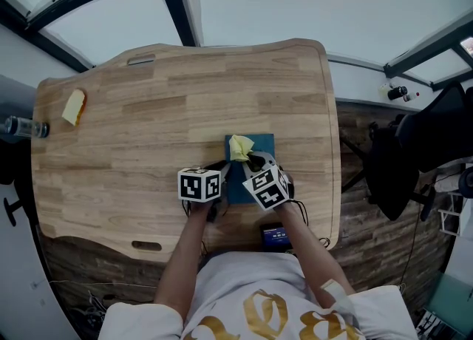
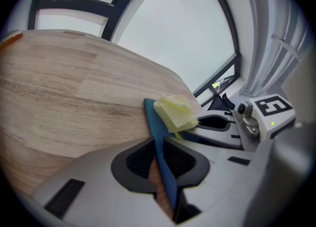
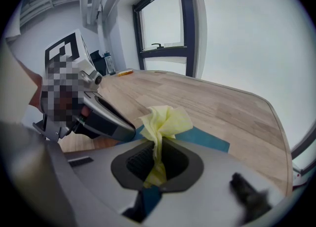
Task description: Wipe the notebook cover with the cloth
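Pointing long-axis fwd, notebook (image 1: 262, 144) in left tool (image 2: 159, 158); right tool (image 3: 157, 161): cloth (image 1: 239, 146).

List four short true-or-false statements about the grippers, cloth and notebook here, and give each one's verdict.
1. The right gripper is shut on the yellow cloth. True.
2. The left gripper is open and empty. False: its jaws are closed on the edge of the blue notebook.
3. The cloth lies loose at the table's left edge. False: it is held over the notebook.
4. The notebook sits on a wooden table. True.
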`<state>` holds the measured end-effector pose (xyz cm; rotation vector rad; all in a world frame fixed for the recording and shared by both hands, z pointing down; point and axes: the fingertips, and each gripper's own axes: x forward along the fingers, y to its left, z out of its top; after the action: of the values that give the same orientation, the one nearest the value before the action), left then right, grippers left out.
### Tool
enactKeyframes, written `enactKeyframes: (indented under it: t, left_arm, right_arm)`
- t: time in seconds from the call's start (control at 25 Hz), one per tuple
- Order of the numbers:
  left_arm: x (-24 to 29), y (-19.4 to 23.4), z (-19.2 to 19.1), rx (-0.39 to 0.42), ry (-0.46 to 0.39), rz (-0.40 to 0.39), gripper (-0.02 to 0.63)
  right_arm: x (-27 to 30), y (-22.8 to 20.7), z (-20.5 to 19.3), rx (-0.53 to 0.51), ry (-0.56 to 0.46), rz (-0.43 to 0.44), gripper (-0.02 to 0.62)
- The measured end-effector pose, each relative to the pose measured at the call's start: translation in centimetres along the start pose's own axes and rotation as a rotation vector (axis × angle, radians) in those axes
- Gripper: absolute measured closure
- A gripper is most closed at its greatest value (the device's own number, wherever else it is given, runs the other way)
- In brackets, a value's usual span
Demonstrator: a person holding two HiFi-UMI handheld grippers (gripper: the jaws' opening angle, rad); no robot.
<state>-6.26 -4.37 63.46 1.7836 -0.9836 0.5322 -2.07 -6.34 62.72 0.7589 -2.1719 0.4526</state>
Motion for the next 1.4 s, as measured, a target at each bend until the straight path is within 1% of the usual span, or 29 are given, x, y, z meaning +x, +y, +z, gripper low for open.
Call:
enactKeyframes:
  t: [0.56,0.72,1.12,1.24,1.4]
  left_arm:
    - [0.0,-0.1,-0.1,-0.003,-0.002,-0.004,0.540]
    - [-0.1,0.2,0.0,0.004,0.001,0.012,0.540]
    - [-0.2,-0.2,0.4,0.010,-0.013,0.004,0.540]
    - [-0.1,-0.2,0.4,0.009,-0.015,0.000,0.540]
    - [-0.1,-0.2,0.3,0.010,-0.014,0.002,0.540]
  right_arm:
    - [-1.1,1.6,-1.6,-0.023,0.026,0.028,0.558]
    - [-1.4,2.1,-2.1,-0.027,0.035,0.035,0.558]
    - [-2.2,3.7,-3.2,-0.055,0.052,0.052,0.558]
    - [-2.2,4.2,-3.4,-0.061,0.055,0.069,0.558]
    - [-2.5,5.3,-3.8,-0.078,0.060,0.115,0.558]
